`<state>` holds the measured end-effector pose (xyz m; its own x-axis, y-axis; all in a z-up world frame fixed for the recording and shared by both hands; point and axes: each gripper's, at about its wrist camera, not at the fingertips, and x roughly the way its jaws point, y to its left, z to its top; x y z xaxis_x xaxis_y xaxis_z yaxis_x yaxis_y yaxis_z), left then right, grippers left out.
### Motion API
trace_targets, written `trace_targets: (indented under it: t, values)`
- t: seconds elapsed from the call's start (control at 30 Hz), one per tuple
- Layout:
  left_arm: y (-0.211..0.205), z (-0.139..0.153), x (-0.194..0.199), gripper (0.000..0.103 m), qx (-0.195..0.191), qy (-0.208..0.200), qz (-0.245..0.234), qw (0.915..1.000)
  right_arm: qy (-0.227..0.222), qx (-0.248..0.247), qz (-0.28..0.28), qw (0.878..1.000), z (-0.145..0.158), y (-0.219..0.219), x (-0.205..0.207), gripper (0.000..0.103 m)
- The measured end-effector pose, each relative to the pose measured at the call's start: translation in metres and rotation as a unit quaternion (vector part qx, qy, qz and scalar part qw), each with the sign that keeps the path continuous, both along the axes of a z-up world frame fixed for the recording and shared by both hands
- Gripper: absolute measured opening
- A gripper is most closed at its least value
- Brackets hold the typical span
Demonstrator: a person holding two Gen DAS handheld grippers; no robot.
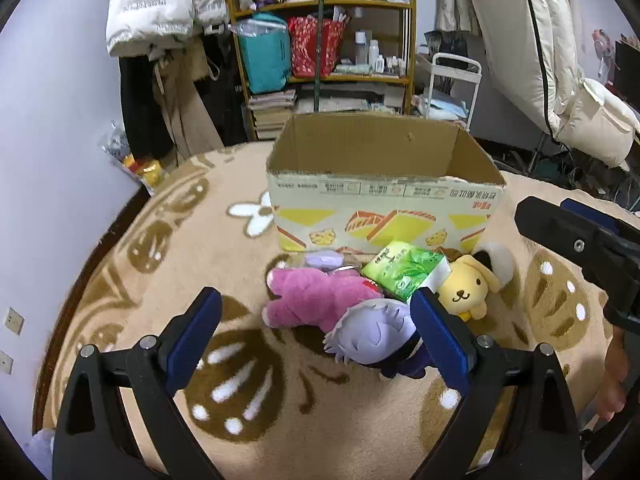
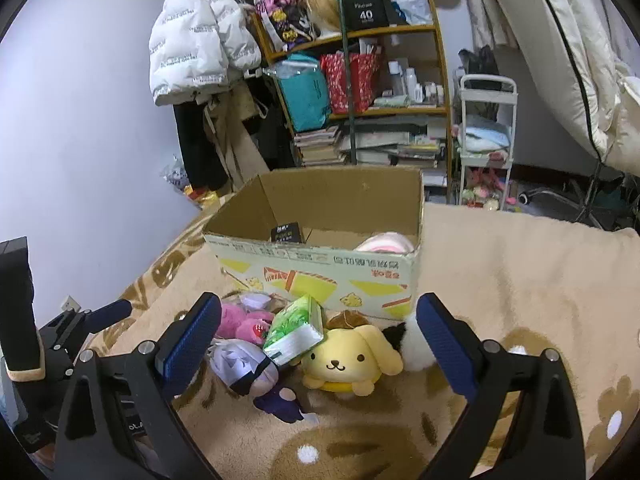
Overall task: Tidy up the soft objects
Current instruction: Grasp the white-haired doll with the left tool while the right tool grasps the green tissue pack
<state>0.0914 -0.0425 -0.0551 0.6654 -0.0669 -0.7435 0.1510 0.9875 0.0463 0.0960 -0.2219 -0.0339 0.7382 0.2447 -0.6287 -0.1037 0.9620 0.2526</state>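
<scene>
An open cardboard box (image 1: 384,216) (image 2: 320,276) stands on the beige rug. In front of it lie a pink plush (image 1: 316,298) (image 2: 240,320), a white-haired doll (image 1: 372,334) (image 2: 248,368), a green tissue pack (image 1: 408,270) (image 2: 296,328), a yellow dog plush (image 1: 466,290) (image 2: 348,360) and a black-and-white plush (image 1: 496,260) (image 2: 404,344). Inside the box a pink-white plush (image 2: 386,242) and a small dark box (image 2: 286,233) show. My left gripper (image 1: 316,334) is open above the pink plush and doll. My right gripper (image 2: 318,338) is open above the tissue pack and yellow dog.
A wooden shelf (image 1: 324,40) (image 2: 360,80) with bags and books stands behind the box, beside hanging coats (image 1: 160,12). A white cart (image 2: 486,140) is at the right, bedding (image 1: 560,60) beyond. The right gripper body (image 1: 580,248) shows at the left view's right edge.
</scene>
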Motion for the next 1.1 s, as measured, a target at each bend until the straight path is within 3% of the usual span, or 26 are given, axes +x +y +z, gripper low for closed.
trace_targets:
  t: [0.47, 0.63, 1.1]
  values:
    - [-0.009, -0.033, 0.024, 0.094, -0.043, 0.073, -0.012, 0.9964, 0.067, 0.004, 0.028, 0.997, -0.035, 0.012, 0.039, 0.102]
    - [-0.013, -0.045, 0.03, 0.094, -0.041, 0.093, -0.014, 0.9947, 0.09, 0.004, 0.041, 0.995, -0.046, 0.018, 0.049, 0.101]
    - [-0.012, -0.075, 0.05, 0.093, -0.095, 0.152, -0.004, 0.9838, 0.172, 0.014, 0.096, 0.98, -0.086, 0.036, 0.076, 0.059]
